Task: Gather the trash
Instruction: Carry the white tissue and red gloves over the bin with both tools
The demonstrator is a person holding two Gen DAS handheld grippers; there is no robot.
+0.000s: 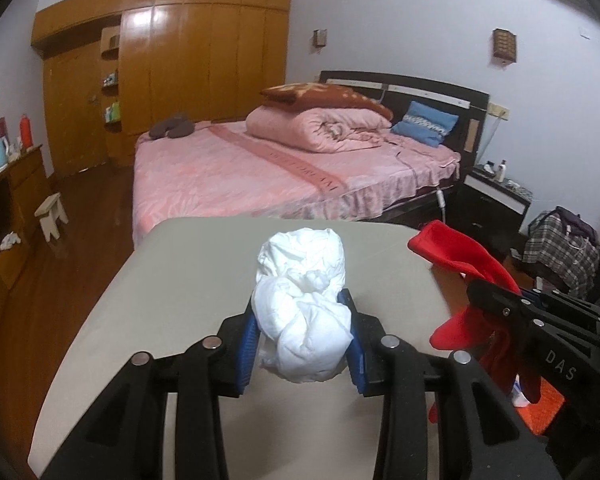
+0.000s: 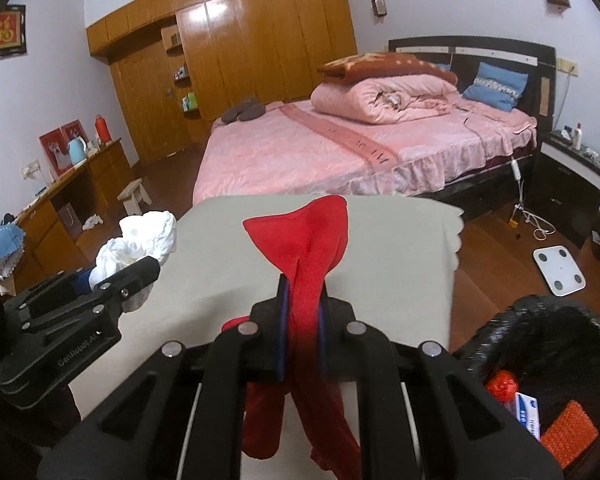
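Left gripper (image 1: 304, 344) jaws clamp crumpled white tissue wad (image 1: 302, 308): light, crushable. Right gripper (image 2: 302, 336) jaws pinch limp red cloth (image 2: 306, 248) mid-length; ends dangle.

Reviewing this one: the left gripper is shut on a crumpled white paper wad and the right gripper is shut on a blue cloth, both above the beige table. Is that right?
One error: the cloth in the right gripper is red, not blue. The right wrist view shows the red cloth pinched between its blue pads. The left gripper does hold the crumpled white paper wad above the beige table.
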